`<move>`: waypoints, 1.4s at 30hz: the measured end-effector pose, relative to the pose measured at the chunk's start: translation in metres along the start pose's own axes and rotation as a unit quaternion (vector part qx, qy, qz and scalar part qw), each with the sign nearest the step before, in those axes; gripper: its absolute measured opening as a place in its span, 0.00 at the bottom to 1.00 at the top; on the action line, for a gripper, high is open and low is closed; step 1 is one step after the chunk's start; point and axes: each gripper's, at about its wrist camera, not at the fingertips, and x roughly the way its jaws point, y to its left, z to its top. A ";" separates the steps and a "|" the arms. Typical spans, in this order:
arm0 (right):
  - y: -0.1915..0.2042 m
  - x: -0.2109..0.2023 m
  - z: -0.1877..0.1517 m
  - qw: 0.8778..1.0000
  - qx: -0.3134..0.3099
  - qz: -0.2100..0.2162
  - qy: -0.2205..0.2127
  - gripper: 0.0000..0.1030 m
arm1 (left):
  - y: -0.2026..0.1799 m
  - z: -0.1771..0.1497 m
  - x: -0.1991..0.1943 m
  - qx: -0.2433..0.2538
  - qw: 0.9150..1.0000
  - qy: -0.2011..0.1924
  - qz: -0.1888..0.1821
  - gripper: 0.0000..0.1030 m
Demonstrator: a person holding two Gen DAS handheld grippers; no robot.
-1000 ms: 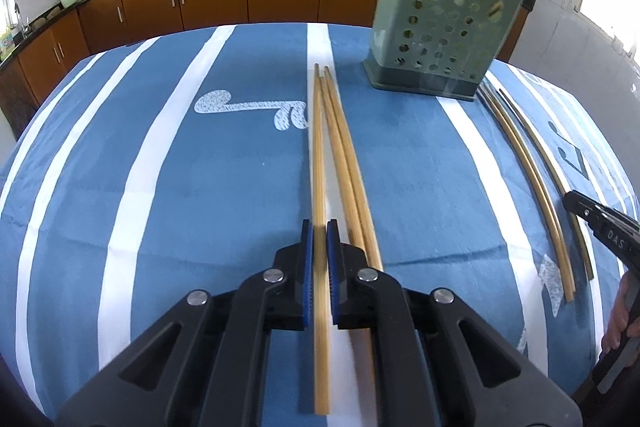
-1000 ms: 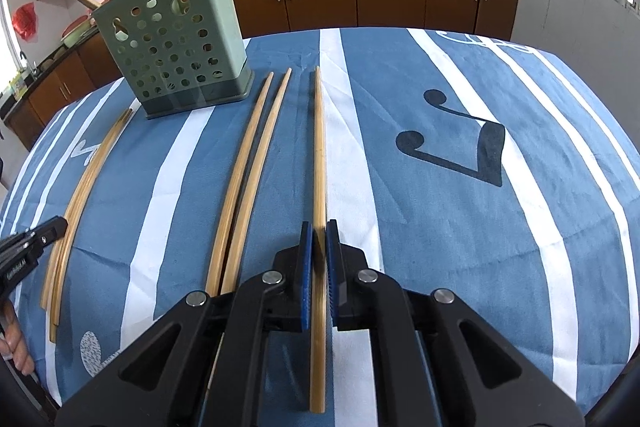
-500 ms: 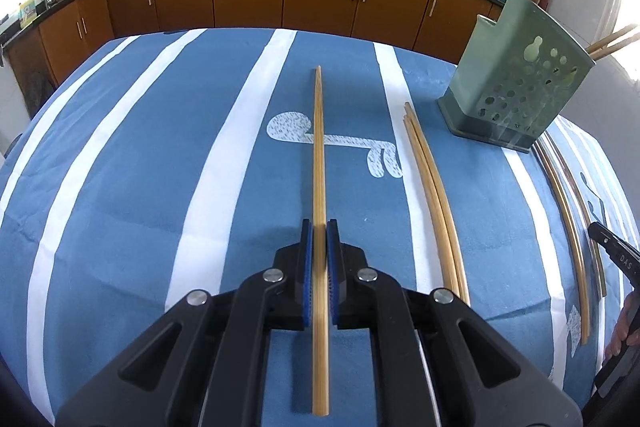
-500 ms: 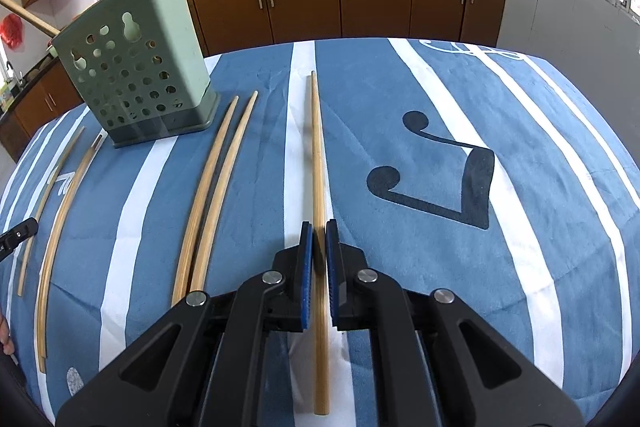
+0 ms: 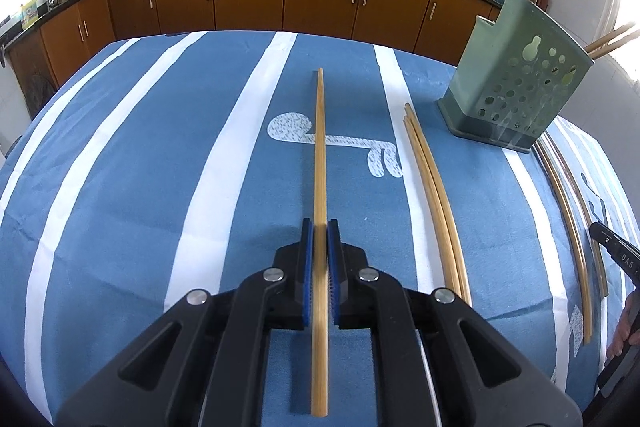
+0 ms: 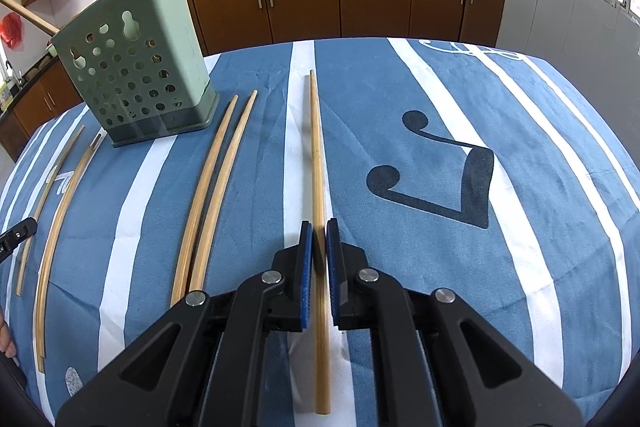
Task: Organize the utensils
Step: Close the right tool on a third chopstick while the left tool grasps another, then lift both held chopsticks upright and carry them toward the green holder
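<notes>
Wooden chopstick [image 5: 320,147], matt cloth tablecloth [image 5: 160,187], plastic holder [image 5: 516,95]

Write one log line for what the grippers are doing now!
left gripper: shut on chopstick | right gripper: shut on another chopstick | holder: upright

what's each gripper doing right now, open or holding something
Left gripper: shut on a chopstick.
Right gripper: shut on another chopstick.

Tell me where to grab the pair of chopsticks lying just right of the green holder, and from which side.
Take the pair of chopsticks near its thick near end, coming from above with the fingers either side across its length. They lie flat on the tablecloth, side by side and close together, so one pinch could catch both. The near end is also farthest from the green holder.
</notes>
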 end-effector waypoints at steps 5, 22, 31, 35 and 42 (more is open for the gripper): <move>-0.001 0.001 0.001 1.000 -0.001 -0.001 0.000 0.08 | 0.000 0.000 0.000 -0.002 1.000 0.000 -0.002 0.09; 0.000 0.000 0.001 1.000 -0.001 -0.001 0.000 0.09 | 0.003 0.000 0.000 -0.008 1.000 0.000 -0.009 0.10; 0.000 0.000 0.000 1.000 -0.001 -0.001 0.000 0.09 | 0.004 -0.001 0.000 -0.013 1.000 -0.001 -0.014 0.10; 0.000 0.001 0.000 1.000 -0.004 -0.005 0.000 0.09 | 0.004 -0.001 -0.001 -0.008 1.000 -0.001 -0.009 0.10; 0.001 -0.005 -0.007 1.000 -0.007 -0.008 0.001 0.09 | -0.005 -0.016 -0.012 0.029 0.999 0.002 0.015 0.12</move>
